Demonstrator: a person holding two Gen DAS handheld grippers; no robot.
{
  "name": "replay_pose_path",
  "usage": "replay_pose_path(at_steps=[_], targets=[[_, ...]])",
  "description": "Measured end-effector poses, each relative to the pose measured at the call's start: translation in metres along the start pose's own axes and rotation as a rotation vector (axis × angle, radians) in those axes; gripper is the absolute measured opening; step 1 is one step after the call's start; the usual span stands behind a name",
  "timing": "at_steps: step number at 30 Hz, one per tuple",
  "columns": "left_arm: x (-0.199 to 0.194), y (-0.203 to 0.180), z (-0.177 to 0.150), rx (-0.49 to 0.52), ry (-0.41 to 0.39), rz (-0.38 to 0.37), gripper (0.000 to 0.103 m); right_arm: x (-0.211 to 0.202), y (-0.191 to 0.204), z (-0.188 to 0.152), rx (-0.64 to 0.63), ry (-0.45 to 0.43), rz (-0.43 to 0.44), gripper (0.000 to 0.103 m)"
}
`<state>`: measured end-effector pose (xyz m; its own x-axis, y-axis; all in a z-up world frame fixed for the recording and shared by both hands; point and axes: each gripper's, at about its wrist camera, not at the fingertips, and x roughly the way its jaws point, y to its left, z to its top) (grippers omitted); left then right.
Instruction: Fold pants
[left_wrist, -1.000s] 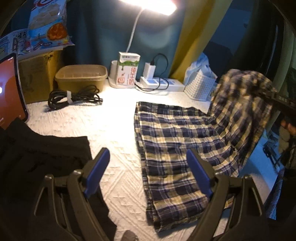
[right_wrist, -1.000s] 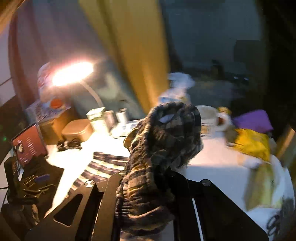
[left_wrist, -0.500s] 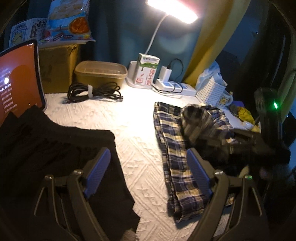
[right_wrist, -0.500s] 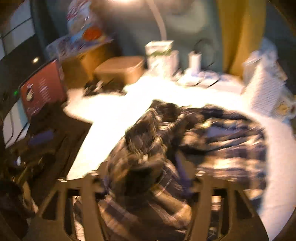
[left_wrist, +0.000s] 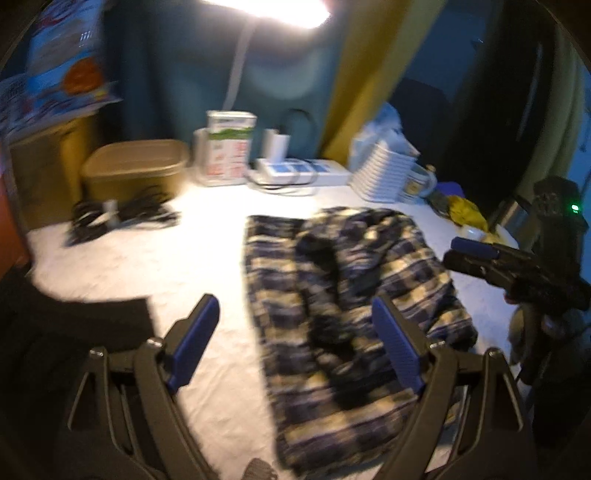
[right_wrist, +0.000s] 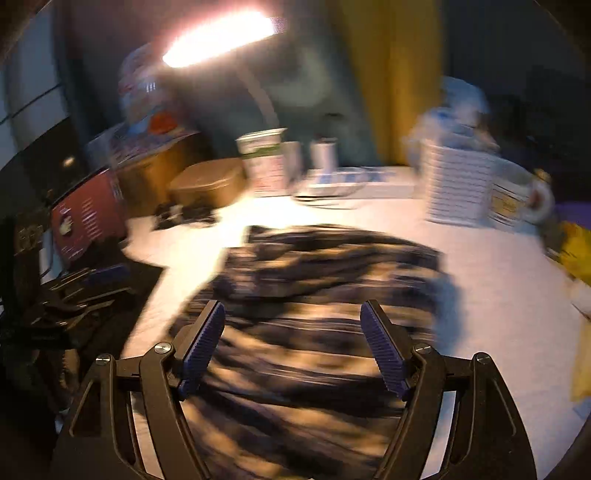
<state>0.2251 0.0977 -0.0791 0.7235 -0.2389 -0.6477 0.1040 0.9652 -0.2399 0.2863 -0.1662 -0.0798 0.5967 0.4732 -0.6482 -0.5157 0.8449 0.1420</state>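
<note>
Checked blue-and-cream cloth pants (left_wrist: 354, 295) lie bunched on the white table (left_wrist: 155, 258).
Both the left gripper (left_wrist: 295, 343) and right gripper (right_wrist: 293, 347) hang wide apart, holding nothing; the right one's jaws are opening.

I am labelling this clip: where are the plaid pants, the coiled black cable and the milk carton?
plaid pants (left_wrist: 354, 295): left wrist view, middle of the folded cloth.
coiled black cable (left_wrist: 122, 214): left wrist view, centre of the bundle.
milk carton (left_wrist: 229, 147): left wrist view, front face.

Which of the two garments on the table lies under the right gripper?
The plaid pants, checked blue and cream; the plain black garment lies apart, at the table's left edge.
</note>
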Motion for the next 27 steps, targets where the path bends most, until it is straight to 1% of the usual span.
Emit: replay_pose_path(at_steps=[2, 5, 7, 9, 10, 12, 15, 17, 18, 19, 20, 21, 22, 23, 24, 25, 27], targets=[[0.013, -0.015, 0.01, 0.045, 0.0, -0.028, 0.086, -0.002, -0.024, -0.003, 0.046, 0.0, -0.037, 0.079], [0.042, -0.033, 0.023, 0.088, 0.028, -0.031, 0.086, -0.006, -0.048, -0.007, 0.078, -0.004, -0.063, 0.079], [0.067, -0.038, 0.03, 0.109, 0.069, 0.015, 0.086, -0.009, -0.06, -0.009, 0.085, -0.006, -0.081, 0.079], [0.089, -0.038, 0.034, 0.11, 0.133, 0.048, 0.086, -0.008, -0.069, -0.01, 0.083, -0.004, -0.094, 0.079], [0.1, -0.036, 0.036, 0.111, 0.157, 0.054, 0.086, -0.007, -0.072, -0.01, 0.084, -0.002, -0.094, 0.079], [0.113, -0.034, 0.038, 0.124, 0.177, 0.057, 0.086, -0.002, -0.077, -0.012, 0.089, 0.007, -0.086, 0.079], [0.125, -0.031, 0.041, 0.135, 0.203, 0.024, 0.086, 0.01, -0.082, -0.014, 0.094, 0.027, -0.075, 0.079], [0.129, -0.029, 0.043, 0.138, 0.207, -0.021, 0.084, 0.019, -0.082, -0.014, 0.08, 0.039, -0.059, 0.079], [0.128, -0.027, 0.043, 0.14, 0.192, -0.049, 0.08, 0.023, -0.08, -0.013, 0.066, 0.042, -0.051, 0.079], [0.128, -0.026, 0.044, 0.134, 0.189, -0.066, 0.061, 0.027, -0.078, -0.011, 0.05, 0.042, -0.043, 0.079], [0.129, -0.025, 0.045, 0.123, 0.197, -0.075, 0.045, 0.032, -0.077, -0.01, 0.032, 0.04, -0.034, 0.078], [0.129, -0.021, 0.047, 0.112, 0.193, -0.078, 0.039, 0.038, -0.075, -0.008, 0.014, 0.035, -0.023, 0.076], [0.127, -0.021, 0.049, 0.109, 0.189, -0.088, 0.026, 0.043, -0.074, -0.005, -0.004, 0.033, -0.006, 0.072], [0.128, -0.02, 0.05, 0.109, 0.188, -0.096, 0.019, 0.053, -0.07, -0.002, -0.034, 0.05, 0.017, 0.055], [0.127, -0.019, 0.053, 0.108, 0.179, -0.093, 0.018, 0.059, -0.068, 0.001, -0.05, 0.064, 0.021, 0.036], [0.126, -0.018, 0.055, 0.107, 0.175, -0.091, 0.015, 0.065, -0.065, 0.003, -0.063, 0.07, 0.018, 0.034], [0.122, -0.017, 0.058, 0.109, 0.159, -0.082, 0.014, 0.073, -0.059, 0.008, -0.082, 0.078, 0.021, 0.025]])
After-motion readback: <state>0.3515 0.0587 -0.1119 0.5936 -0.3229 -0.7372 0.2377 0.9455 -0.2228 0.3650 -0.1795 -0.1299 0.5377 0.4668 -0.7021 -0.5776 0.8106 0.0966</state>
